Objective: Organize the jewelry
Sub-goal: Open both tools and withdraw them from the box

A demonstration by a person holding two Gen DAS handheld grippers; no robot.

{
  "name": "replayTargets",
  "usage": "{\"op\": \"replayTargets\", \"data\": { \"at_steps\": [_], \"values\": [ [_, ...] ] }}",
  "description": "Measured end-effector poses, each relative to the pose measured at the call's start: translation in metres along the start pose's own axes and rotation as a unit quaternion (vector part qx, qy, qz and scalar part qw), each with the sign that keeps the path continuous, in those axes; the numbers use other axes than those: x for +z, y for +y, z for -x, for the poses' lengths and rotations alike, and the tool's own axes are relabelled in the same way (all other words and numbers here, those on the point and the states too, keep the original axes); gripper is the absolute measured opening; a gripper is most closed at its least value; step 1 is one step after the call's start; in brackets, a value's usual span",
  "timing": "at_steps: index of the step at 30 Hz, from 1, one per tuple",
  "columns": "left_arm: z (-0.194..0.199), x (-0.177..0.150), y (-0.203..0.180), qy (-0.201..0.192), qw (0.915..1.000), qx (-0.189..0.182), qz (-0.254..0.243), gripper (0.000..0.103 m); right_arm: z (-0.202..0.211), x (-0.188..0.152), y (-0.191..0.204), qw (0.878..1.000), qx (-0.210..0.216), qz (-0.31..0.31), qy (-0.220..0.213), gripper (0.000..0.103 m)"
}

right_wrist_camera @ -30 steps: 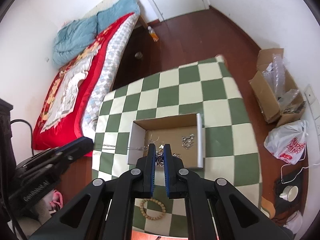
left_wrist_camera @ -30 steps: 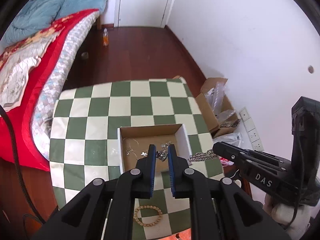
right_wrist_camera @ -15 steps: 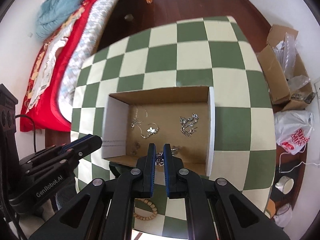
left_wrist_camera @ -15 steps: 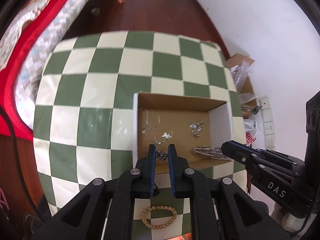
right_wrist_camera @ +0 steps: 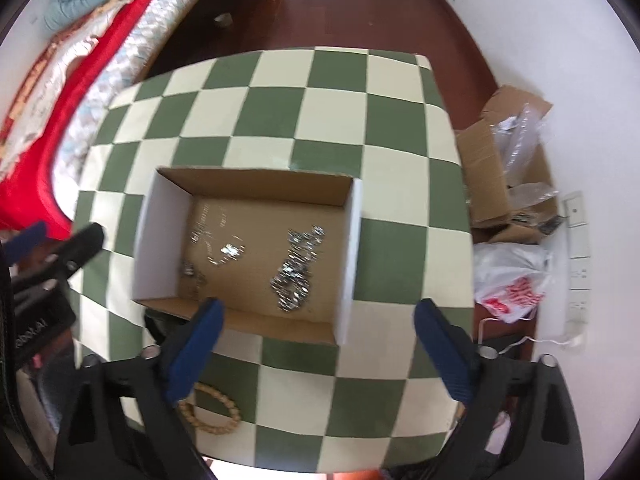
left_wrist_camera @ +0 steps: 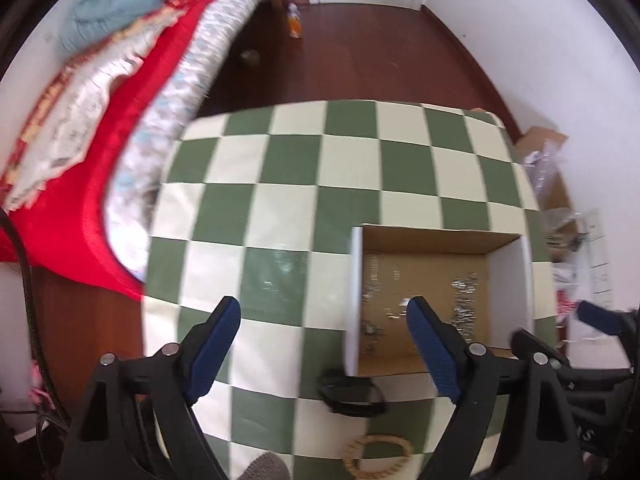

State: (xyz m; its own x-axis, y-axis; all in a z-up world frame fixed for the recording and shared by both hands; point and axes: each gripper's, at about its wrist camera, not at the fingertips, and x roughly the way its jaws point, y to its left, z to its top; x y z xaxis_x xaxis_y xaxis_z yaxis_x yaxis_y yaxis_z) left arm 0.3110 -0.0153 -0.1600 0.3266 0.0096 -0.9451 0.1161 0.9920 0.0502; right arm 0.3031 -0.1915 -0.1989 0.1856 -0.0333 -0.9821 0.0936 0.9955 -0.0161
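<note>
Right wrist view: both grippers' fingers wide, empty; silver chains (right_wrist_camera: 296, 268) in cardboard box (right_wrist_camera: 352, 256); no writing legible.

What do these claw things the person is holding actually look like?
Both are black plastic tongs with silver screws at the joints. The left gripper and the right gripper each end in two fingers with ribbed blue pads. White lettering marks their bodies, too blurred to read.

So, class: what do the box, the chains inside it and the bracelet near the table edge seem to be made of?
Box: corrugated cardboard, brown inside, white outer faces, matte.
Chains: probably silvery metal, from their bright glints; blurred.
Bracelet: round tan beads, likely wood, dull surface.
</note>
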Motion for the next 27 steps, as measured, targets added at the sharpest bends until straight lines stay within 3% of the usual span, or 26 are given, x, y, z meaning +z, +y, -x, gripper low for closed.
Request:
{"op": "replayTargets", "data": {
  "at_steps": [2,14,27],
  "values": [
    [0.0,-0.006,0.004,-0.005,0.9999,0.014,0.003,0.102,-0.001,-0.006,0.001,1.0,-0.009,0.001,0.0,0.102],
    [0.016,-0.041,0.02,-0.031,0.999,0.02,0.026,0.103,0.011,-0.04,0.0,0.998,-0.023,-0.031,-0.047,0.103],
    [0.076,-0.07,0.025,-0.095,0.9945,0.043,0.016,0.103,0.077,-0.078,0.002,0.99,-0.029,-0.046,-0.13,0.103]
  ]
}}
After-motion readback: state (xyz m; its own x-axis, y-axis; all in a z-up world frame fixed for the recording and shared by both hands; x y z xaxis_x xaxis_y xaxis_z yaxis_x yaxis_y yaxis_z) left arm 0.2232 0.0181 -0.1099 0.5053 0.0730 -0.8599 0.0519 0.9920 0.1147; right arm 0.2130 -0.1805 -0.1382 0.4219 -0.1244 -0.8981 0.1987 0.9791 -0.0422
